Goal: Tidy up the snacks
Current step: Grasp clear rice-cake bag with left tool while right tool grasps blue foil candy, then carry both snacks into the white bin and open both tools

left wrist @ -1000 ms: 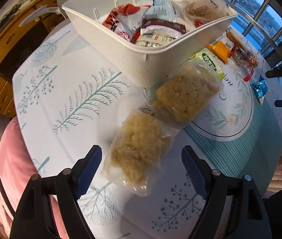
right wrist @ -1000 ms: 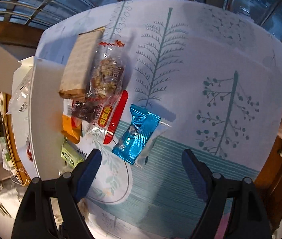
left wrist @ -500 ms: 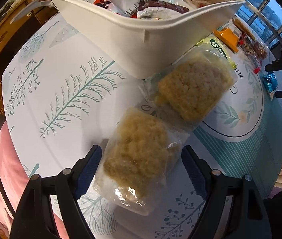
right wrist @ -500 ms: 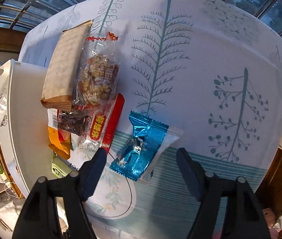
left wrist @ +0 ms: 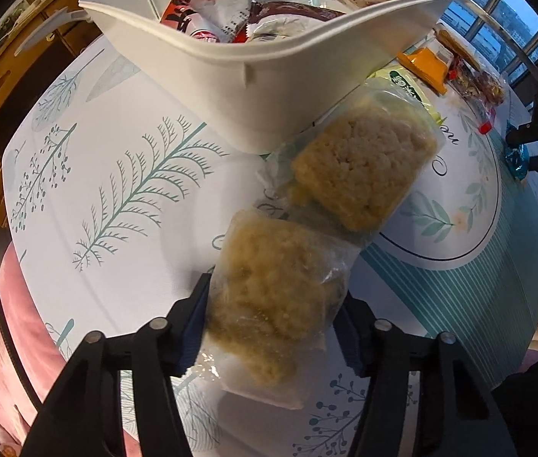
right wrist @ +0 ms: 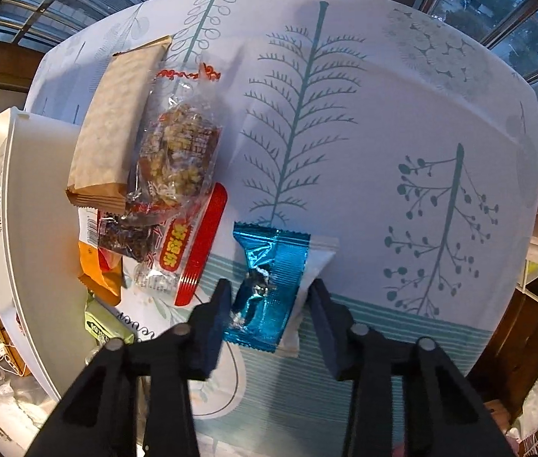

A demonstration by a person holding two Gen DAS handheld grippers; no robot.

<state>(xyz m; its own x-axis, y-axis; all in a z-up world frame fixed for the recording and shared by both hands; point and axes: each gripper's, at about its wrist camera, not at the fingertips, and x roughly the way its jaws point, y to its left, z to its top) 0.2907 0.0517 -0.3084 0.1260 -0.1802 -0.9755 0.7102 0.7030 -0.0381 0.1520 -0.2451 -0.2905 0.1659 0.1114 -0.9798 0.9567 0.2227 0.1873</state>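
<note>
Clear plastic wraps the nearer crispy rice cake (left wrist: 269,297), a pale golden, crumbly block lying on the tablecloth (left wrist: 124,251) between the fingers of the left gripper (left wrist: 272,327); its jaws are closing, and the blue pads already touch both sides of the wrapper. A second rice cake (left wrist: 360,167), same look, sits just beyond it, its far corner tucked against the white bin (left wrist: 253,91). That bin is heaped with packets in red, white and clear wrappers. At the other side of the table, the right gripper (right wrist: 269,308) is closing its jaws on a shiny blue foil snack (right wrist: 269,282) with a white end, crinkled in the middle; the pads press on its two long edges. To the left of it, by the bin's wall, lies a cluster of other snacks: a brown paper-look bar (right wrist: 116,122), a clear bag of nut brittle (right wrist: 181,152) overlapping it, a red-edged packet (right wrist: 200,247), an orange packet (right wrist: 97,274) and a green one (right wrist: 101,323). Pale cloth printed with teal trees covers the table.
</note>
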